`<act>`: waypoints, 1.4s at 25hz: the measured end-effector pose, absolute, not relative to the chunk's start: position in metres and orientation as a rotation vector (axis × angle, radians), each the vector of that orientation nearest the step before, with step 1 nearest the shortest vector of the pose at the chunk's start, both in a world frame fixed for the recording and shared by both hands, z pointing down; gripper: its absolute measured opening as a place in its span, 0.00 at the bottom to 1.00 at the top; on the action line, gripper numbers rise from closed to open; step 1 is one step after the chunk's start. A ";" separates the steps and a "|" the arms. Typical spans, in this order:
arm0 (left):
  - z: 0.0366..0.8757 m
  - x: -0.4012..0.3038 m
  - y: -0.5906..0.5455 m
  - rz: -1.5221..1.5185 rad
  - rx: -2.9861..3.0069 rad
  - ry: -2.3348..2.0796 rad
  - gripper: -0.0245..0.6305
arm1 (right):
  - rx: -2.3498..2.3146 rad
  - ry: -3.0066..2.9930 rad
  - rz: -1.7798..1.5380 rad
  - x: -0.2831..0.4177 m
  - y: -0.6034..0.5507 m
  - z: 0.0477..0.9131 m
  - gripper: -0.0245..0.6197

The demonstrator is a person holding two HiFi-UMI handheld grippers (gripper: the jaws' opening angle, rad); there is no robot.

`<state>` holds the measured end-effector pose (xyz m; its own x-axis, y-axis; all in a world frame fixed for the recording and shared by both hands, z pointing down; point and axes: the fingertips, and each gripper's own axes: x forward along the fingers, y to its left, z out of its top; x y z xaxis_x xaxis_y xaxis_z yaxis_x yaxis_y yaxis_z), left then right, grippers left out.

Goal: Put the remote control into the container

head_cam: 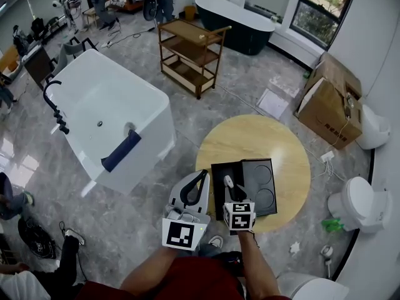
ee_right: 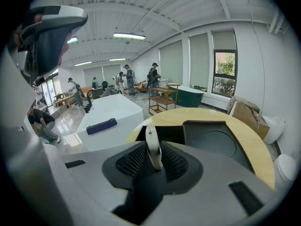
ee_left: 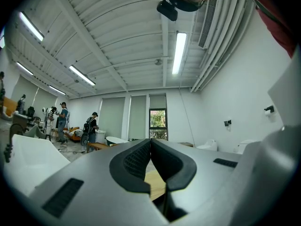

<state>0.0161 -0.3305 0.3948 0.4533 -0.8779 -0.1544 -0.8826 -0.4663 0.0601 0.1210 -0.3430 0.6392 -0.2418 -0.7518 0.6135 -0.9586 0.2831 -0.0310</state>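
Observation:
A slim white remote control (ee_right: 153, 150) stands on edge between the pads of my right gripper (ee_right: 153, 163), which is shut on it. In the head view the remote control (head_cam: 229, 182) hangs over the left, deeper half of the black container (head_cam: 219, 170). That container lies open on the round wooden table (head_cam: 250, 136), and its right half (head_cam: 262, 186) has round recesses. In the right gripper view the container (ee_right: 211, 138) lies just beyond the remote's tip. My left gripper (head_cam: 199, 181) is held off the table's left edge, tilted upward. Its jaws (ee_left: 150, 142) are shut with nothing between them.
A white bathtub (head_cam: 106, 117) stands to the left of the table, with a wooden trolley (head_cam: 190, 52) and a dark tub (head_cam: 234, 20) behind it. A cardboard box (head_cam: 328, 102) and toilets (head_cam: 359, 202) are at the right. People work at the far back.

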 end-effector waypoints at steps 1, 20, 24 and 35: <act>0.395 0.016 -0.330 0.254 -2.655 1.607 0.06 | 1.525 -2.071 0.567 0.121 -0.342 0.641 0.19; 0.394 0.017 -0.330 0.257 -2.660 1.604 0.06 | 1.547 -2.143 0.583 0.119 -0.337 0.630 0.23; 0.394 0.016 -0.329 0.261 -2.662 1.601 0.06 | 1.552 -2.161 0.580 0.117 -0.335 0.626 0.23; 0.393 0.019 -0.324 0.261 -2.669 1.586 0.06 | 1.569 -2.175 0.568 0.120 -0.330 0.621 0.24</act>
<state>0.0187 -0.3245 0.3930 0.4676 -0.8699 -0.1570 -0.8743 -0.4814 0.0629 0.1197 -0.3298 0.6210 -0.2914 -0.7917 0.5369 -0.9531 0.2881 -0.0924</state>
